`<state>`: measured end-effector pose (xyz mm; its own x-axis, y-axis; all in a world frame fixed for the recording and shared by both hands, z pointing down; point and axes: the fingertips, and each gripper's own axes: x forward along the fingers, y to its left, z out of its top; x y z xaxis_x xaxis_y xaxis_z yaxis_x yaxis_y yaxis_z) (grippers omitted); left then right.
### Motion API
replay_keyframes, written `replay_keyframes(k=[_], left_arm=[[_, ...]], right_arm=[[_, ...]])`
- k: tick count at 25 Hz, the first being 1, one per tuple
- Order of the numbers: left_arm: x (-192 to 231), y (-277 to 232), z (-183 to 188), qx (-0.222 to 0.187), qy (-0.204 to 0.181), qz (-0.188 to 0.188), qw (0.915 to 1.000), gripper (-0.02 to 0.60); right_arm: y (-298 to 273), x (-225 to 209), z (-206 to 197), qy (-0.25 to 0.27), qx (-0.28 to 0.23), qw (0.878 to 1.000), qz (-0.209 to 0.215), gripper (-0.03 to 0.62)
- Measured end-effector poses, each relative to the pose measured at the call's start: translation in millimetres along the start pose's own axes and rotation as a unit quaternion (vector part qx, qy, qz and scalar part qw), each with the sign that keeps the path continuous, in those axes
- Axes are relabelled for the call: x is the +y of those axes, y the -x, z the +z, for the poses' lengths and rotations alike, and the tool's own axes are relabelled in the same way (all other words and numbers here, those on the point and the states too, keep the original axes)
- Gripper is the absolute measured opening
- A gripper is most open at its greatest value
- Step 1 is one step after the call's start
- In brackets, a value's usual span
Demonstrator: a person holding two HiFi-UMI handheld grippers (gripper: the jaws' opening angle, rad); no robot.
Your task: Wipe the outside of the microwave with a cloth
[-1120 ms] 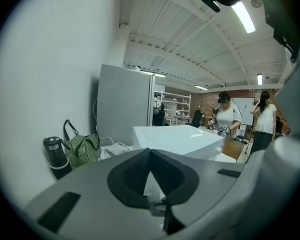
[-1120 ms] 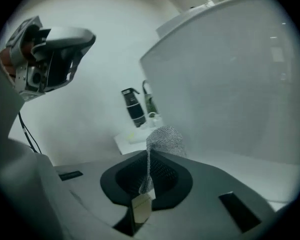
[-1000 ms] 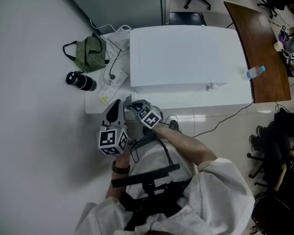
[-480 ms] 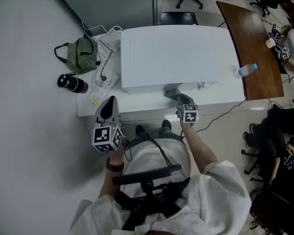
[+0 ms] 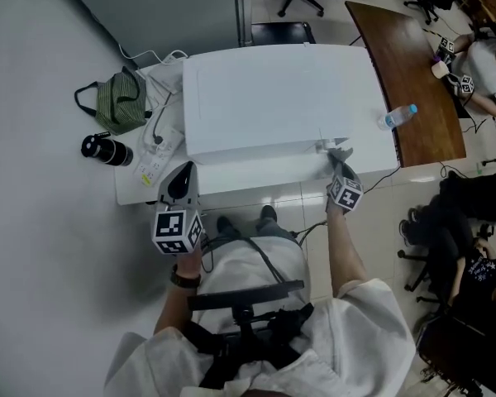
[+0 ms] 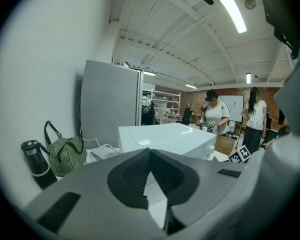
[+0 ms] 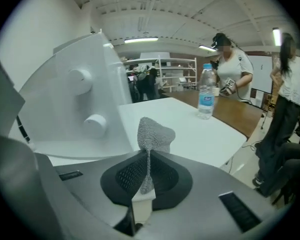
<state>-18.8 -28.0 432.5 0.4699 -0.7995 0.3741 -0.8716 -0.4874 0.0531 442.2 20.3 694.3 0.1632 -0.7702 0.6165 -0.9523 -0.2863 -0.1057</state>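
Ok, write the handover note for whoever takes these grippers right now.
Right claw: shut on the grey cloth, at the front right corner of the microwave, beside its two knobs.
Left claw: shut, empty, held at the front left of the table, off the microwave.
Done: over the last second the cloth ran along the front face, from left end to right end.
Left: top and sides; I cannot tell whether those were wiped. Mind the water bottle standing to the microwave's right.
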Motion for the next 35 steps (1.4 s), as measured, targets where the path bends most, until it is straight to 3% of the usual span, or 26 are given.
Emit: replay_keyframes(k=[3,5,7,8,9,11,13,15,17,19,25,26,28,31,35], left_arm=[[9,7,-1,-0.005,0.006,0.007,0.9999,0.032],[23,16,-3,-0.01,0.014,0.019,0.9997,0.034],[45,30,-8,-0.013,0.023,0.037,0.9989,0.034],[57,38,-11,-0.014,0.027,0.048,0.9984,0.034],[71,48,-15,-0.016,0.031,0.058,0.9977,0.034],[100,70,-21,-0.02,0.039,0.081,0.9957,0.034],[135,98,-26,-0.029,0.053,0.105,0.9926,0.034],[171,125,-29,-0.043,0.069,0.125,0.9888,0.034],[199,146,-32,-0.056,0.076,0.139,0.9858,0.032],[218,157,-38,-0.061,0.067,0.148,0.9848,0.034],[232,138,-49,-0.079,0.077,0.119,0.9868,0.034],[233,133,-49,-0.08,0.08,0.118,0.9867,0.032],[237,124,-48,-0.078,0.085,0.121,0.9859,0.032],[256,112,-48,-0.061,0.094,0.15,0.9824,0.032],[273,88,-40,-0.052,0.101,0.173,0.9785,0.034]], right_arm=[[-8,99,-19,0.044,0.03,0.995,0.085,0.015],[-8,189,-35,0.086,0.05,0.982,0.161,0.015],[1,287,-54,0.165,0.061,0.955,0.24,0.015],[7,334,-66,0.227,0.061,0.932,0.276,0.015],[14,376,-82,0.299,0.058,0.901,0.308,0.015],[41,453,-108,0.422,0.062,0.826,0.369,0.015],[91,520,-116,0.527,0.063,0.734,0.423,0.015],[150,564,-104,0.618,0.059,0.643,0.449,0.015],[198,588,-70,0.672,0.061,0.578,0.459,0.015],[216,601,-35,0.705,0.071,0.535,0.461,0.015],[158,629,38,0.787,0.106,0.456,0.403,0.015],[142,631,46,0.791,0.118,0.448,0.4,0.015],[107,636,68,0.787,0.143,0.447,0.401,0.015],[48,652,110,0.778,0.159,0.462,0.396,0.015],[-32,669,173,0.795,0.149,0.469,0.354,0.015]])
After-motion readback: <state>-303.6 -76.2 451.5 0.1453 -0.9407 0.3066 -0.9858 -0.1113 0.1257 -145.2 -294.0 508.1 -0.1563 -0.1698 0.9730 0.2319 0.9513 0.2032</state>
